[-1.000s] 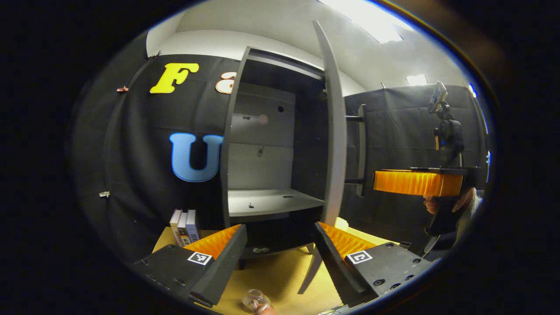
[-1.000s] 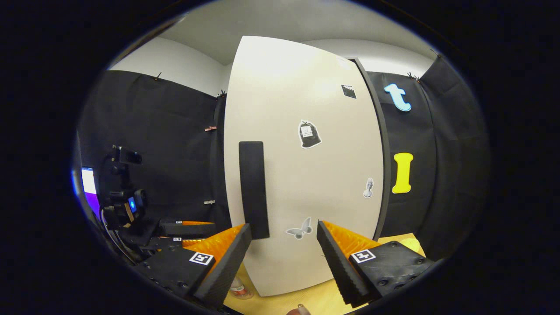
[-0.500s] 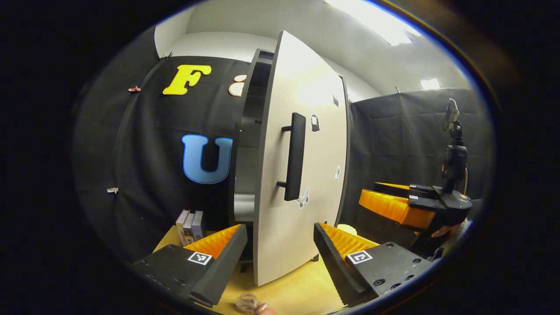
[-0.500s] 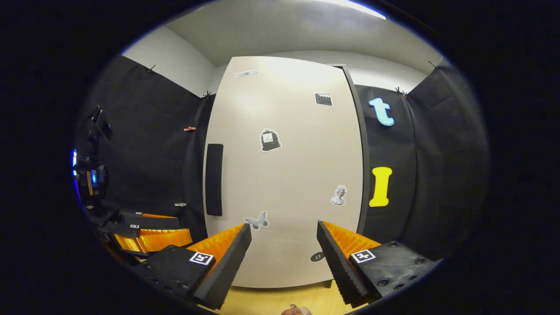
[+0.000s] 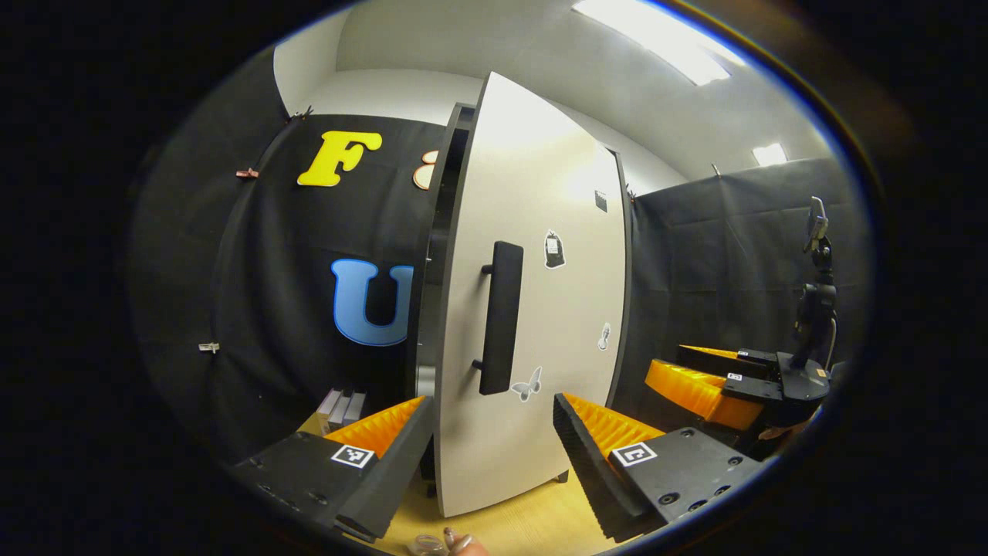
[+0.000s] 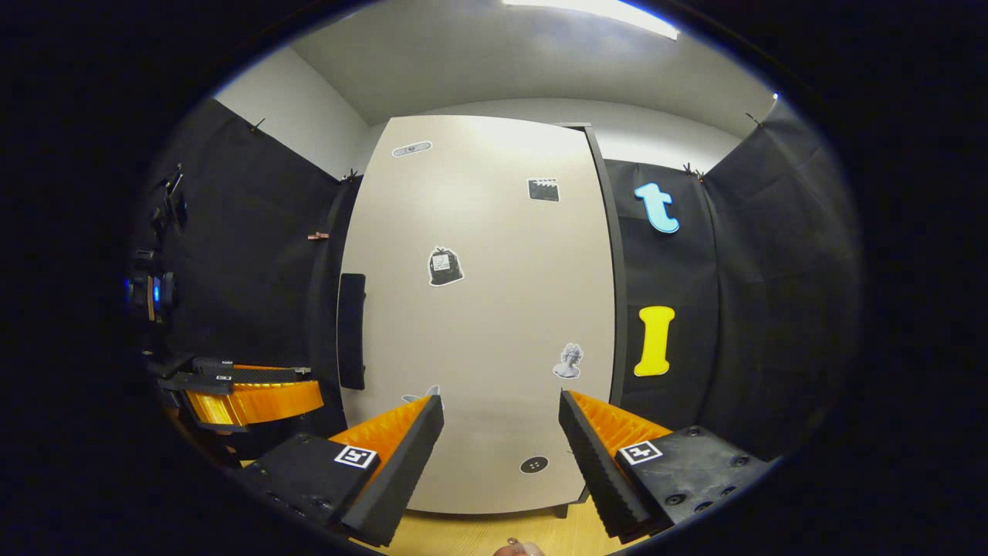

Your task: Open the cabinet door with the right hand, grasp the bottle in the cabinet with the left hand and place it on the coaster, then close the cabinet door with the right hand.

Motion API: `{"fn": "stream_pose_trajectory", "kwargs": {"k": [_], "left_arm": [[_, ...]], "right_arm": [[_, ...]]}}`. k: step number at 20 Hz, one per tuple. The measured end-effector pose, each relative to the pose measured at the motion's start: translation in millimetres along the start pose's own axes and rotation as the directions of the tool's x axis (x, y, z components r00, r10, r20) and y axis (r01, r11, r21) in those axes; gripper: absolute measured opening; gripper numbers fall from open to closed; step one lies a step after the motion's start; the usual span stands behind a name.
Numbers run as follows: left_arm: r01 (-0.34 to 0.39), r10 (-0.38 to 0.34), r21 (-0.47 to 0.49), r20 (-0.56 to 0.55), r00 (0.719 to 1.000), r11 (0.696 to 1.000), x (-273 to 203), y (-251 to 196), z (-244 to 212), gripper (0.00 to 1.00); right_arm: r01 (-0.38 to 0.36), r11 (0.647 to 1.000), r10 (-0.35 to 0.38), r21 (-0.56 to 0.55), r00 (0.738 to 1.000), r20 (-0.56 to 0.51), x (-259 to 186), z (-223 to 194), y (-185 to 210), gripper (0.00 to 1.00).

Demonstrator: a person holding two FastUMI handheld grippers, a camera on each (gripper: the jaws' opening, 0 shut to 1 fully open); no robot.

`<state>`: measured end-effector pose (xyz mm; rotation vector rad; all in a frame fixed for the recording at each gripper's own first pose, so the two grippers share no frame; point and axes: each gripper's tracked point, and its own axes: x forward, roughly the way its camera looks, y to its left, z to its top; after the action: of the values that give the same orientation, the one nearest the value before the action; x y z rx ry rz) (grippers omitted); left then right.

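Note:
The cabinet's white door (image 5: 540, 309) stands nearly shut, with a narrow dark gap along its left edge by the cabinet frame (image 5: 441, 232). Its black bar handle (image 5: 500, 316) faces me. My left gripper (image 5: 490, 455) is open and holds nothing, low in front of the door. The right gripper (image 5: 706, 382) hovers off to the right, apart from the door. In the right gripper view the door (image 6: 478, 309) and handle (image 6: 352, 330) face me squarely, my right gripper (image 6: 498, 455) is open and holds nothing, and the left gripper (image 6: 247, 394) sits at the left. A clear round object (image 5: 426, 545) peeks in at the bottom edge.
Several books (image 5: 340, 405) stand on the wooden table (image 5: 532, 525) left of the cabinet. A camera on a stand (image 5: 814, 309) rises at the far right. Black cloth walls close in the booth behind and beside the cabinet.
The door has swung from wide open to almost shut, hiding the cabinet's shelf. The right gripper has dropped lower and drawn back from the door.

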<state>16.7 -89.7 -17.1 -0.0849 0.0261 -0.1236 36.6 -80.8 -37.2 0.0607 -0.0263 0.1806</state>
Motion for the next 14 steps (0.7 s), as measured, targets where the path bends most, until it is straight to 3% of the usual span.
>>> {"fn": "stream_pose_trajectory", "kwargs": {"k": [4, 14], "left_arm": [[-0.003, 0.003, 0.024, 0.000, 1.000, 1.000, 8, -4, 2, 0.96], [0.018, -0.017, 0.015, -0.014, 1.000, 1.000, 15, -1, -1, 0.96]], "right_arm": [[0.043, 0.998, -0.045, -0.042, 0.997, -0.056, 0, -10, -9, 0.98], [0.014, 0.999, -0.017, -0.037, 0.997, -0.079, 5, -11, -5, 0.96]]}}
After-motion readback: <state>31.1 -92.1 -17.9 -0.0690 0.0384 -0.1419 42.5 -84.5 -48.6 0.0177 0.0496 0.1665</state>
